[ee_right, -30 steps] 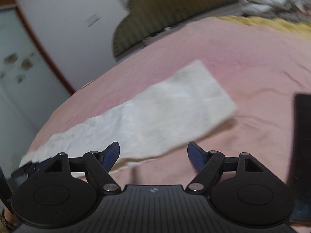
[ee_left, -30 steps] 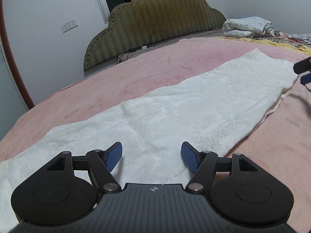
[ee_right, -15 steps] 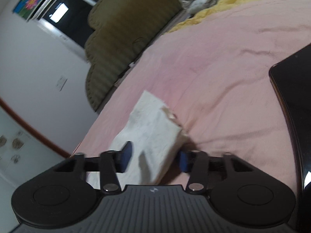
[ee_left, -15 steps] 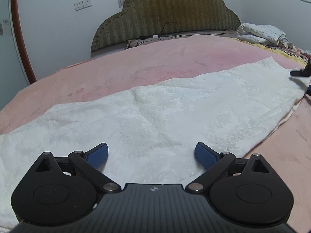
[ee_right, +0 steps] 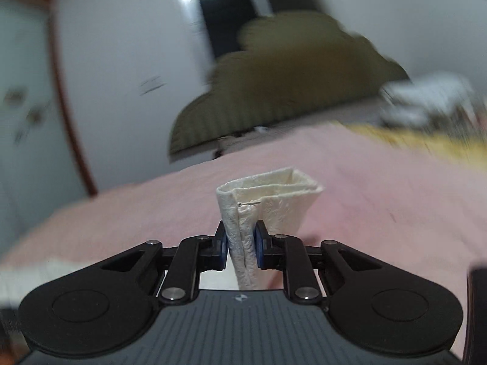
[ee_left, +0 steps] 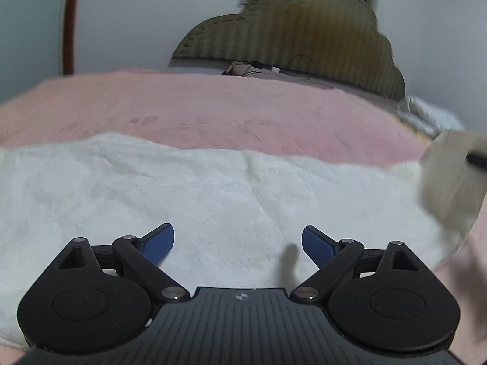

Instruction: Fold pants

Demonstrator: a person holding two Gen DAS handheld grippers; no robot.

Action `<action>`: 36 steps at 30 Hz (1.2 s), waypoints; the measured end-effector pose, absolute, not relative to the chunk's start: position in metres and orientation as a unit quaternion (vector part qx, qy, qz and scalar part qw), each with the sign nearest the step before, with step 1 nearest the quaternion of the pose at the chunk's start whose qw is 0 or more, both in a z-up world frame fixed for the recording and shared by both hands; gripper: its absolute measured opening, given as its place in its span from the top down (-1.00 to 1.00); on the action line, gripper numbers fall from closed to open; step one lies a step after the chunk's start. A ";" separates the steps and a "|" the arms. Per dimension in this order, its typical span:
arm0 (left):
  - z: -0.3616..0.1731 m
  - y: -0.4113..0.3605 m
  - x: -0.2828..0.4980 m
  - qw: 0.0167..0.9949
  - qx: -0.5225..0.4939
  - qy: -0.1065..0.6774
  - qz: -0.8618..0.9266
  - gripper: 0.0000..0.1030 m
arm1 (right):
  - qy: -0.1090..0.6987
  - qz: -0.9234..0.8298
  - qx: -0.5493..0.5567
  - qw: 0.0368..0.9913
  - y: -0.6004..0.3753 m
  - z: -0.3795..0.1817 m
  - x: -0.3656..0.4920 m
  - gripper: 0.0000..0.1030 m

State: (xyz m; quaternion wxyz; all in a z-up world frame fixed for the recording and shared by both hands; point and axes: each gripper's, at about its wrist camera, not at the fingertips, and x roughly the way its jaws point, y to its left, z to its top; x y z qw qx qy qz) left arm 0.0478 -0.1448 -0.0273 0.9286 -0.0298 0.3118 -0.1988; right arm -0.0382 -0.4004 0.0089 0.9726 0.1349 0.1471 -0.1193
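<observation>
White pants (ee_left: pixel 213 194) lie stretched left to right across the pink bedspread (ee_left: pixel 213 106). My left gripper (ee_left: pixel 237 243) hovers over their middle; its jaws stand wide and are closing, with cloth below them but nothing pinched. In the right wrist view my right gripper (ee_right: pixel 241 243) is still closing, its blue pads pressed on the bunched end of the pants (ee_right: pixel 274 194), which stands up off the bed. That lifted end (ee_left: pixel 447 176) shows blurred at the right of the left wrist view, with a dark finger of the right gripper (ee_left: pixel 476 161) on it.
An olive padded headboard (ee_left: pixel 304 30) stands against the white wall behind the bed. A heap of white bedding (ee_right: pixel 426 100) and a yellow cover (ee_right: pixel 411 140) lie at the far right. A dark flat object (ee_right: pixel 478 304) is at the right edge.
My right gripper has shut on the end of the pants and raised it off the bed. My left gripper has rolled level, shifted along the pants and opened wider.
</observation>
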 end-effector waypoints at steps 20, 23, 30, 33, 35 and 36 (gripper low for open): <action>-0.048 -0.171 0.117 0.739 -0.354 0.465 -0.337 -0.78 | 0.222 0.035 0.007 0.974 -0.272 -0.009 0.000 0.66; -0.045 -0.169 0.135 0.747 -0.353 0.468 -0.314 -0.32 | 0.215 0.066 0.000 0.974 -0.254 -0.005 -0.003 0.66; -0.027 -0.136 0.143 0.813 -0.247 0.459 -0.258 0.88 | 0.211 0.119 -0.051 0.969 -0.191 -0.007 0.010 0.65; -0.010 -0.123 0.140 0.853 -0.191 0.426 -0.231 0.88 | 0.210 0.149 -0.058 0.965 -0.167 -0.007 0.018 0.66; -0.002 -0.117 0.139 0.874 -0.160 0.405 -0.215 0.87 | 0.208 0.160 -0.068 0.962 -0.153 -0.008 0.024 0.66; 0.000 -0.115 0.140 0.881 -0.145 0.398 -0.209 0.87 | 0.209 0.161 -0.075 0.962 -0.146 -0.009 0.028 0.66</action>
